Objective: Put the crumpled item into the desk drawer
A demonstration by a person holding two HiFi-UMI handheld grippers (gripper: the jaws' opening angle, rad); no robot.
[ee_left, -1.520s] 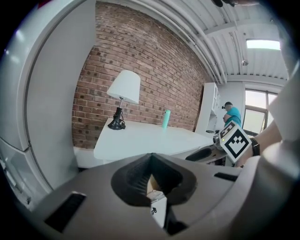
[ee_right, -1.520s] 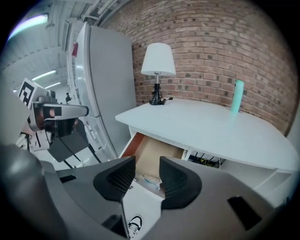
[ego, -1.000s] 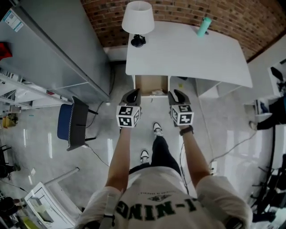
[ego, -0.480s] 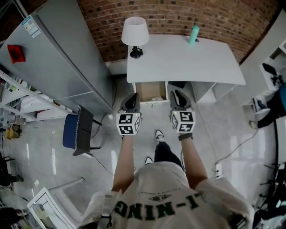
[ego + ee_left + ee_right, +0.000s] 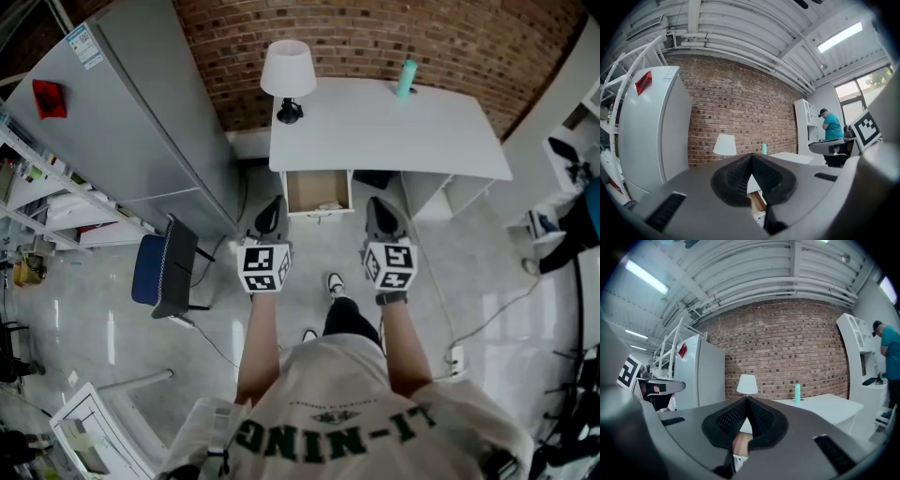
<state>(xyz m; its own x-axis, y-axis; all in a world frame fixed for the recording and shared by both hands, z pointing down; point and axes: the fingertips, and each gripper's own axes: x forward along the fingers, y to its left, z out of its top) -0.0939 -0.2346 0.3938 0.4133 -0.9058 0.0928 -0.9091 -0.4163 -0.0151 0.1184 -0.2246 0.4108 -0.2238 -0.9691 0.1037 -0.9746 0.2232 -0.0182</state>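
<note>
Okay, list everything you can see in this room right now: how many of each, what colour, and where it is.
desk: one, white, against the brick wall
lamp: one, white shade, dark base, desk's rear left corner
bottle: one, teal, desk's back edge, right of the lamp
drawer: one, wood-brown inside, pulled open under the desk's left side
fridge: one, grey-white, left of the desk
chair: one, blue seat, dark back, on the floor at left
brick wall: one, red-brown, behind the desk
other person: one, teal top, far right
left gripper: one, grey, jaws shut, empty
right gripper: one, grey, jaws shut, empty
</note>
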